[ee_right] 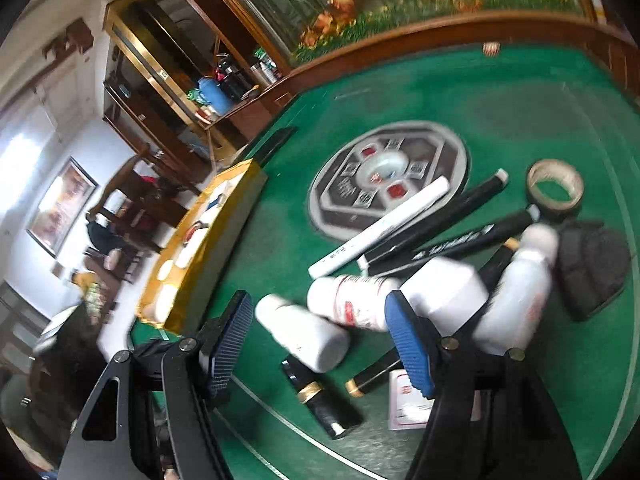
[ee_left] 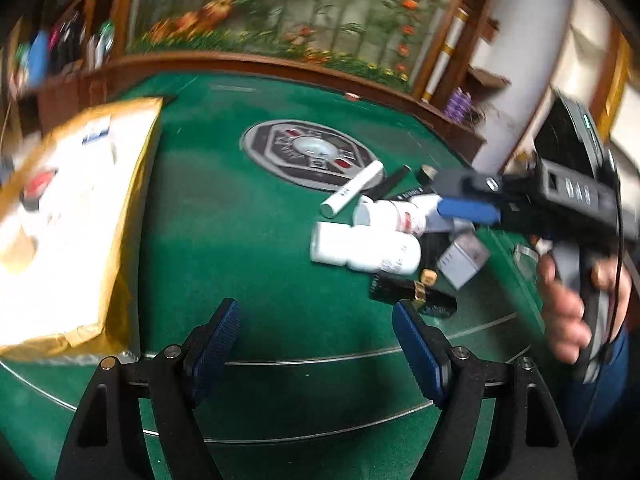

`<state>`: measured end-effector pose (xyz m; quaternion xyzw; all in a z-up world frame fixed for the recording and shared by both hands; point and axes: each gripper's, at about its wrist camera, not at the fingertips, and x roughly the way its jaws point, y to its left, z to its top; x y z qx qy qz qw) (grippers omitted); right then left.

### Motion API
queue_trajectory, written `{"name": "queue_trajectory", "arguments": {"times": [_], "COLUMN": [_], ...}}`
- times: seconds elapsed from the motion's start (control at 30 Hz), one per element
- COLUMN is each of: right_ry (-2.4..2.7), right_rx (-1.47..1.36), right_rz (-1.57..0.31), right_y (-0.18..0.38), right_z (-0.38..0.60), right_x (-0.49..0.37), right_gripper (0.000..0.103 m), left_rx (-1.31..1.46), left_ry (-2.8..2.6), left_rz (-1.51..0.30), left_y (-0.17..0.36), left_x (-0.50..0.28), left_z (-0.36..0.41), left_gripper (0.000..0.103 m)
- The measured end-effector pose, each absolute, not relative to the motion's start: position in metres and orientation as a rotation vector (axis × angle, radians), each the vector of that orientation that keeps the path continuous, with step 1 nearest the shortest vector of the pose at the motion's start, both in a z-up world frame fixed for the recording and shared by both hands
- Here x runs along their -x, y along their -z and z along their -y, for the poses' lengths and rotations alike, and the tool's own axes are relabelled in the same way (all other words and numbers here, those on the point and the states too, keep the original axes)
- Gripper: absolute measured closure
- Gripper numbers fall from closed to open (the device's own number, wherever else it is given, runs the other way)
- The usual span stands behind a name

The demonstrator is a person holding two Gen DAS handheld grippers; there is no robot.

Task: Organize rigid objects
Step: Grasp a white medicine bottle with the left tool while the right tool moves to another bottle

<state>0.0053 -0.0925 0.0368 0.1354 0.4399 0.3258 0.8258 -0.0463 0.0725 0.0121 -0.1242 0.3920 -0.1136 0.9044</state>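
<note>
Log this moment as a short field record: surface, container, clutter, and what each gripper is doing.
surface: green felt table
container: gold-edged cardboard box, at the table's edge
clutter: white plastic bottles, white tube, black pens, tape roll, heaped together
left gripper: open, empty, over bare felt
right gripper: open, over the heap, nothing gripped

We see a green felt table [ee_right: 500,92] with thin pale lines and a grey, black and red centre disc [ee_right: 388,178]. The bottles [ee_right: 304,332] are white, one with red print. The pens [ee_right: 452,204] are black, the lipstick tubes [ee_right: 320,396] black with gold bands. The box [ee_left: 72,236] is gold-edged, and our gripper pads [ee_right: 408,348] are ribbed blue.
</note>
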Motion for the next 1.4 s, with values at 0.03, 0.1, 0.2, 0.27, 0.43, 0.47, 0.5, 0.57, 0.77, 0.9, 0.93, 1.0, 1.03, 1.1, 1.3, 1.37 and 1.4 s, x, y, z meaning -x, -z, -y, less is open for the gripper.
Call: {"name": "queue_trajectory", "arguments": {"times": [0.03,0.1,0.2,0.27,0.43,0.47,0.5,0.57,0.77,0.9,0.93,1.0,1.03,1.1,1.3,1.37,1.4], "right_ry": [-0.693,-0.694,-0.660,-0.653,-0.614,-0.603,-0.598,-0.605,-0.647,-0.725,-0.756,-0.801,-0.805,-0.791,-0.766,-0.767,-0.771], "right_rx": [-0.293,-0.287,-0.275,-0.279,-0.245,-0.226,-0.209,-0.169,-0.098,-0.112,-0.119,-0.151,-0.155,-0.134,-0.043,0.007,0.020], "right_rz": [-0.936,-0.935,-0.941,-0.938,-0.892,-0.886,-0.886,-0.897,-0.991,-1.032,-1.048,-1.072,-1.074,-1.053,-1.012,-0.995,-0.999], "right_y": [-0.036,-0.036,-0.032,-0.031,-0.033,-0.033,-0.033,-0.032,-0.017,-0.013,-0.012,-0.010,-0.011,-0.014,-0.012,-0.013,-0.011], "right_z": [0.091,0.091,0.092,0.093,0.092,0.090,0.087,0.079,0.049,0.048,0.048,0.049,0.050,0.052,0.043,0.038,0.036], "right_x": [-0.006,-0.004,-0.005,-0.007,-0.008,-0.009,-0.011,-0.016,-0.027,-0.019,-0.016,-0.011,-0.011,-0.009,-0.003,0.001,0.002], "right_gripper": [0.035,0.035,0.035,0.035,0.035,0.035,0.035,0.035,0.035,0.037,0.042,0.046,0.050,0.056,0.059,0.059,0.059], "left_rx": [0.285,0.297,0.255,0.241,0.250,0.251,0.250,0.248,0.262,0.269,0.270,0.272,0.274,0.277,0.278,0.276,0.276], "left_ry": [0.238,0.235,0.263,0.275,0.276,0.275,0.279,0.278,0.271,0.262,0.260,0.253,0.252,0.246,0.246,0.248,0.249], "left_rz": [-0.819,-0.830,-0.826,-0.822,-0.827,-0.828,-0.828,-0.822,-0.824,-0.842,-0.842,-0.842,-0.847,-0.857,-0.863,-0.858,-0.855], "left_y": [-0.010,-0.008,-0.011,-0.011,-0.010,-0.010,-0.010,-0.011,-0.010,-0.009,-0.008,-0.008,-0.007,-0.006,-0.005,-0.005,-0.006], "left_x": [0.048,0.050,0.056,0.056,0.055,0.054,0.055,0.056,0.057,0.054,0.054,0.054,0.053,0.052,0.051,0.052,0.052], "left_z": [-0.075,-0.077,-0.068,-0.065,-0.068,-0.068,-0.067,-0.067,-0.070,-0.070,-0.070,-0.071,-0.071,-0.071,-0.071,-0.071,-0.071], "left_gripper": [0.021,0.021,0.021,0.021,0.021,0.021,0.021,0.021,0.021,0.021,0.021,0.021,0.021,0.021,0.021,0.021,0.021]}}
